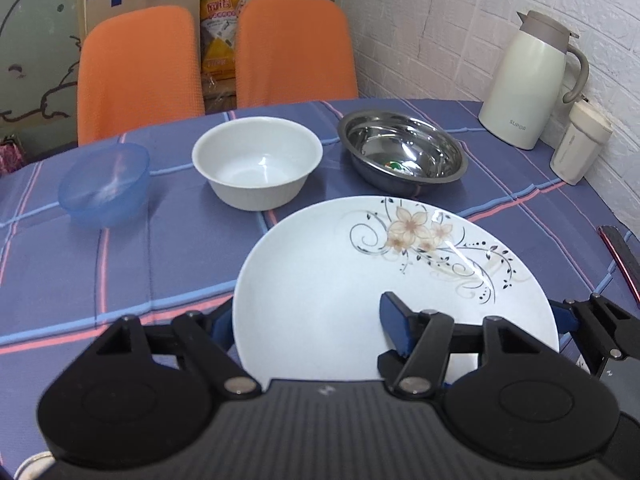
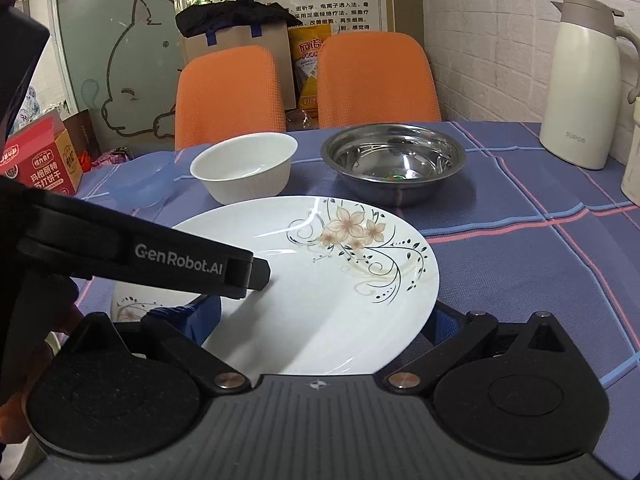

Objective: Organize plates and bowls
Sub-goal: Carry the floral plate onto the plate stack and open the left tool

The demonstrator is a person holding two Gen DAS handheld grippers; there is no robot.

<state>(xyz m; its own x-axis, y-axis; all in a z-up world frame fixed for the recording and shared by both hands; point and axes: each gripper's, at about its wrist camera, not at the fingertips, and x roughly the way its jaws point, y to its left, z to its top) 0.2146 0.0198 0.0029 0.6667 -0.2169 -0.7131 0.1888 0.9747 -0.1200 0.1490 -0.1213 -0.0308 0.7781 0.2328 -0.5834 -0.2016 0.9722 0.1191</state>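
Flowered plate lifted between two claws above the cloth-covered surface.

The left claw pinches the plate's near rim, one blue pad on top, and the right claw spreads open beneath it, likely for support. A second flowered plate lies underneath (probably the stacking spot). Three bowls wait behind: blue plastic, white, steel; two plates in all.

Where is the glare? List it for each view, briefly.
Left wrist view: a thin glare streak crosses the floral plate at its pattern, and the steel bowl mirrors bright patches. Right wrist view: a streak sits at the floral plate's far rim, and the steel bowl shines again. Fisheye darkens the corners in both.
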